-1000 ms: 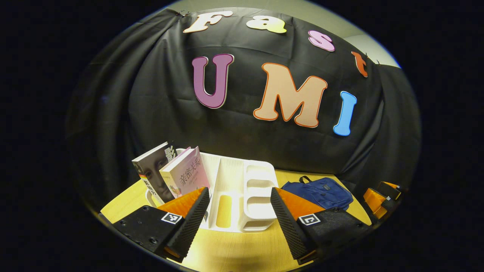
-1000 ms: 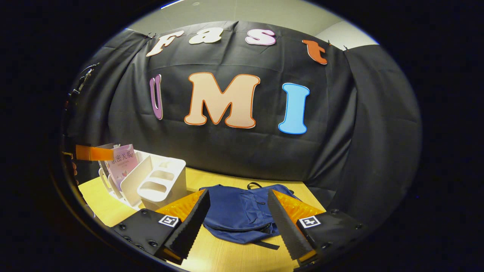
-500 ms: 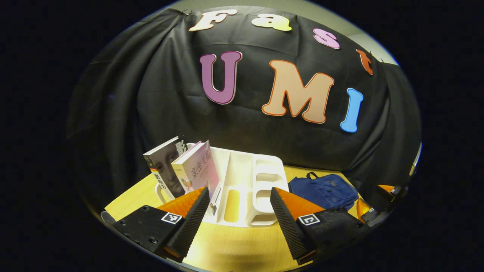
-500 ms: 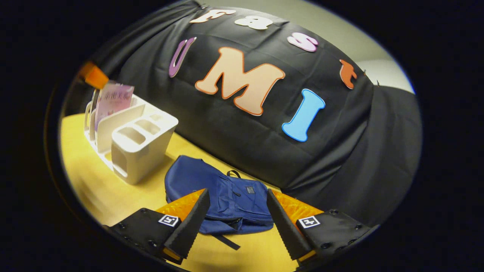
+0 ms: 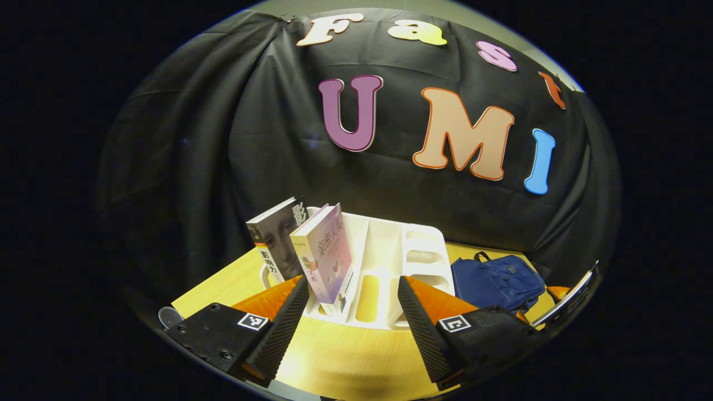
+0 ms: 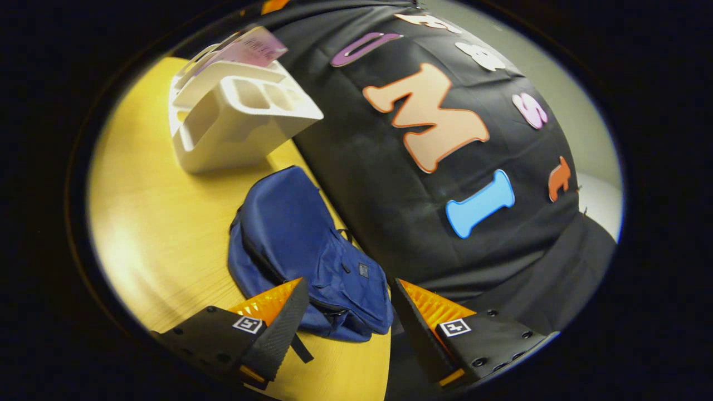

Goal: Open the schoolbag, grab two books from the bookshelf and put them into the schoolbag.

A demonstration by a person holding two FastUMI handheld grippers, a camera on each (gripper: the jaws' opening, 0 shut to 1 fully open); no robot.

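Observation:
A blue schoolbag (image 6: 303,250) lies flat and zipped on the yellow table (image 6: 150,223), against the black cloth. My right gripper (image 6: 348,314) hovers open over the bag's near end, nothing between its fingers. In the left gripper view, a white bookshelf (image 5: 384,267) holds two upright books: a dark one (image 5: 276,242) and a pink one (image 5: 328,253). My left gripper (image 5: 353,312) stands open just in front of the shelf, short of the pink book. The schoolbag (image 5: 496,281) lies to the right of the shelf. The bookshelf (image 6: 234,114) with the pink book (image 6: 250,50) sits at the upper left of the right gripper view.
The table's right edge runs close beside the bag, where the black cloth hangs down. A small round grey thing (image 5: 169,317) lies at the table's near left edge. Bare tabletop (image 5: 340,362) stretches in front of the bookshelf.
My right gripper has rolled and dropped closer over the schoolbag, which looks larger. My left gripper has swung left, bringing the books toward the middle of its view. Both stay open.

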